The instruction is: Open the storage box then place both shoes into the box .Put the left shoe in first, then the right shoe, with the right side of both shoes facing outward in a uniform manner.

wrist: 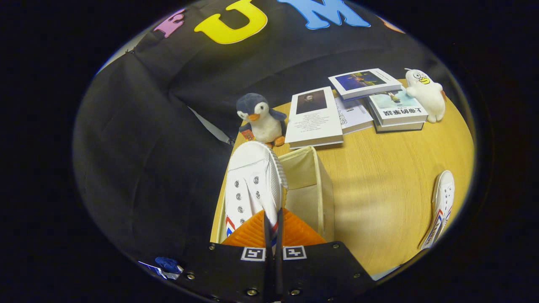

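Two orange fingers (pixel 252 233) at bottom centre, nearly together, pinching the heel side wall of a white shoe (pixel 252 185); gripper (pixel 273 231) clamped on it, pointing forward and down. Shoe toe aims up-frame, over the open box (pixel 313 189), left part of box hidden behind it. Second shoe (pixel 442 206) lies on the table (pixel 387 185), lower right, partly cut off. Penguin (pixel 261 120), books (pixel 313 118) and white plush (pixel 426 94) upper right, beyond the box.

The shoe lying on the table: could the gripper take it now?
Probably not yet. The gripper is shut on the other shoe above the box; the table shoe lies apart, unobstructed.
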A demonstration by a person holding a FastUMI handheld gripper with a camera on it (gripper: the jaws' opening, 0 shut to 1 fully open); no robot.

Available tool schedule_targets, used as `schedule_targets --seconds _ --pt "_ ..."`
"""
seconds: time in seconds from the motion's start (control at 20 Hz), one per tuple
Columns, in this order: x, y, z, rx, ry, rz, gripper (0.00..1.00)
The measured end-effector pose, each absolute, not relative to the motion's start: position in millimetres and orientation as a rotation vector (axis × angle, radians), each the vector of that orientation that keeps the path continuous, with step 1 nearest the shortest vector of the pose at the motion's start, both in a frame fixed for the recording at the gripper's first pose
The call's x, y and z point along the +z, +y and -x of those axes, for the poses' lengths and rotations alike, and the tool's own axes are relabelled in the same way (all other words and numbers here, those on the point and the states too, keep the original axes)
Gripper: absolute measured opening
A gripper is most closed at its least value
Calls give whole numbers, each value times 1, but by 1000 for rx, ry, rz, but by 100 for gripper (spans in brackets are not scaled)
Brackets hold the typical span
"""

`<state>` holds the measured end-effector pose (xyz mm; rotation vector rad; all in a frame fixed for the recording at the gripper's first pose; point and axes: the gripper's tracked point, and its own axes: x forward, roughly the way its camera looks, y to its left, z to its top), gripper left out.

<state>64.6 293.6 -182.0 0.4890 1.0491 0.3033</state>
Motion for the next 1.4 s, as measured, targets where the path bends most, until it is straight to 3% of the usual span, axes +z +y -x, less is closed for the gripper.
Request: schedule_targets --seconds 0.8,0.9,0.95,1.0,1.15,1.4 --pt "-262 346 -47 251 1193 -340 2" --pt "-256 361 -47 311 1183 -379 11" --pt "-253 371 -49 355 1171 -411 27" --pt "-246 376 -50 386 1152 -420 35" --pt "-233 363 -50 413 1094 -329 97" --pt "-194 330 -46 460 991 -282 98"
